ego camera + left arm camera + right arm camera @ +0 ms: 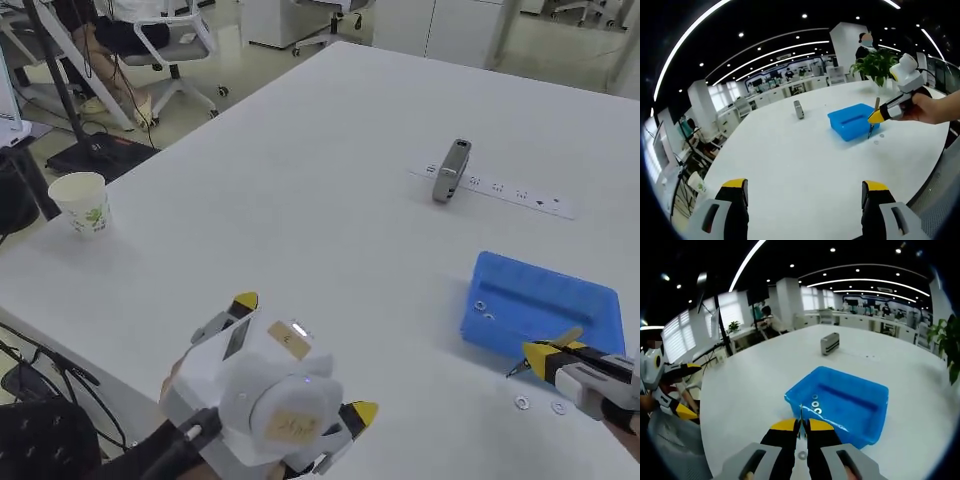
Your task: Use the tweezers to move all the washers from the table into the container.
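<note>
**White worktable, open-plan office: items and gripper states**

Surface: white table (300, 200), with office chairs (165, 50) on the floor behind it.

Surroundings: a paper cup (84, 203) stands near the left edge. At the far side a power strip (510, 190) lies flat, with a grey device (451, 170) across its left end. Both are well apart from the work, and nothing lies between the grippers and the container.

Blue container (550, 290): shallow tray at the right, with two washers inside (484, 311) near its left wall.

Loose washers (521, 402): two on the table just in front of the container.

Right gripper (540, 357): jaws pressed nearly together, clamping the tweezers (518, 367). The tips point down over the table, beside the container's near wall and above the loose washers.

Left gripper (303, 355): jaws spread wide, holding and touching nothing, near the table's front edge.
</note>
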The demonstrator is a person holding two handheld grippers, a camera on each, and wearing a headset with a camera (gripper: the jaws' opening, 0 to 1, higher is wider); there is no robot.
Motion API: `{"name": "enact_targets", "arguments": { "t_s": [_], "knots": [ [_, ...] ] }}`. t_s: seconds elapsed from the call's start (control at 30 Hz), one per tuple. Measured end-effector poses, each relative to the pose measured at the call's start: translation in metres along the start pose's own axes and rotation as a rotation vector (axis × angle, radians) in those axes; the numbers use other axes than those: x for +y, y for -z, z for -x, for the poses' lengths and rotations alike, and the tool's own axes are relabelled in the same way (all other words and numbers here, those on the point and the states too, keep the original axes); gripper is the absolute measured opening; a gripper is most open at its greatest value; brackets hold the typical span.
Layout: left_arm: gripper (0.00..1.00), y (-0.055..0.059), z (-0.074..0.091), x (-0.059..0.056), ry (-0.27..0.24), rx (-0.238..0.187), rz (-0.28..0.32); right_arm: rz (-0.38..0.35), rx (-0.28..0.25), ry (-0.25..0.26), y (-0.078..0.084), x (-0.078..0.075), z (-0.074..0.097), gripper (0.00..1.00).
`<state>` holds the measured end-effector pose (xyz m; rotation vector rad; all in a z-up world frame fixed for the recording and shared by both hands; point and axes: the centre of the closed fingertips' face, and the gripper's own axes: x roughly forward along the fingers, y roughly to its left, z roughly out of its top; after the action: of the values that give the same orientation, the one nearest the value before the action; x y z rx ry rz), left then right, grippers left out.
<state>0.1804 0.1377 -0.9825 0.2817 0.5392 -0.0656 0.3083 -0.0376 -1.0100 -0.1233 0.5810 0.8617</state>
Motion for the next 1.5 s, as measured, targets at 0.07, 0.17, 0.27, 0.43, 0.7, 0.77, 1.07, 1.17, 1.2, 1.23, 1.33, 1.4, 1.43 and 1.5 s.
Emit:
{"name": "enact_targets", "arguments": {
  "t_s": [0.07, 0.17, 0.27, 0.43, 0.7, 0.77, 1.07, 1.17, 1.2, 1.23, 1.33, 1.4, 1.43, 1.5],
  "knots": [
    [0.96, -0.001, 0.000, 0.001, -0.004, -0.003, 0.003, -0.003, 0.004, 0.003, 0.001, -0.001, 0.000, 0.03],
    [0.96, 0.000, 0.000, 0.001, -0.002, -0.004, 0.010, -0.011, 0.003, 0.009, 0.002, -0.002, 0.001, 0.03],
    [0.96, -0.001, 0.000, 0.000, 0.000, -0.005, 0.004, -0.015, 0.008, 0.013, 0.004, -0.002, 0.001, 0.03],
    [0.96, 0.000, 0.000, 0.001, -0.002, -0.004, 0.009, -0.016, 0.013, 0.019, 0.006, -0.005, 0.004, 0.03],
    [0.96, 0.000, 0.000, -0.001, 0.004, 0.001, 0.002, -0.014, 0.022, 0.030, 0.012, -0.011, 0.018, 0.04],
    [0.96, 0.000, 0.000, -0.001, 0.004, 0.001, 0.001, -0.008, 0.027, 0.033, 0.015, -0.010, 0.019, 0.04],
    [0.96, 0.001, -0.001, 0.000, 0.000, 0.006, 0.000, -0.008, 0.047, 0.029, 0.023, -0.005, 0.017, 0.04],
    [0.96, 0.002, -0.001, 0.000, 0.000, 0.008, 0.001, 0.008, 0.060, 0.029, 0.025, -0.005, 0.016, 0.04],
    [0.96, 0.002, -0.001, 0.000, -0.001, 0.008, 0.001, 0.022, 0.066, 0.028, 0.026, -0.004, 0.016, 0.03],
    [0.96, 0.002, -0.001, 0.000, -0.001, 0.008, 0.001, 0.028, 0.071, 0.024, 0.026, -0.003, 0.016, 0.03],
    [0.96, 0.002, -0.001, -0.001, 0.004, 0.011, -0.002, 0.036, 0.082, 0.020, 0.028, -0.003, 0.016, 0.02],
    [0.96, 0.002, -0.001, -0.001, 0.003, 0.008, -0.005, 0.033, 0.083, 0.018, 0.027, -0.003, 0.017, 0.02],
    [0.96, 0.002, -0.001, -0.001, 0.003, 0.009, -0.004, 0.033, 0.085, 0.018, 0.028, -0.003, 0.017, 0.02],
    [0.96, 0.002, -0.001, -0.001, 0.005, 0.012, -0.001, 0.026, 0.090, 0.017, 0.027, -0.004, 0.020, 0.02]
  ]
}}
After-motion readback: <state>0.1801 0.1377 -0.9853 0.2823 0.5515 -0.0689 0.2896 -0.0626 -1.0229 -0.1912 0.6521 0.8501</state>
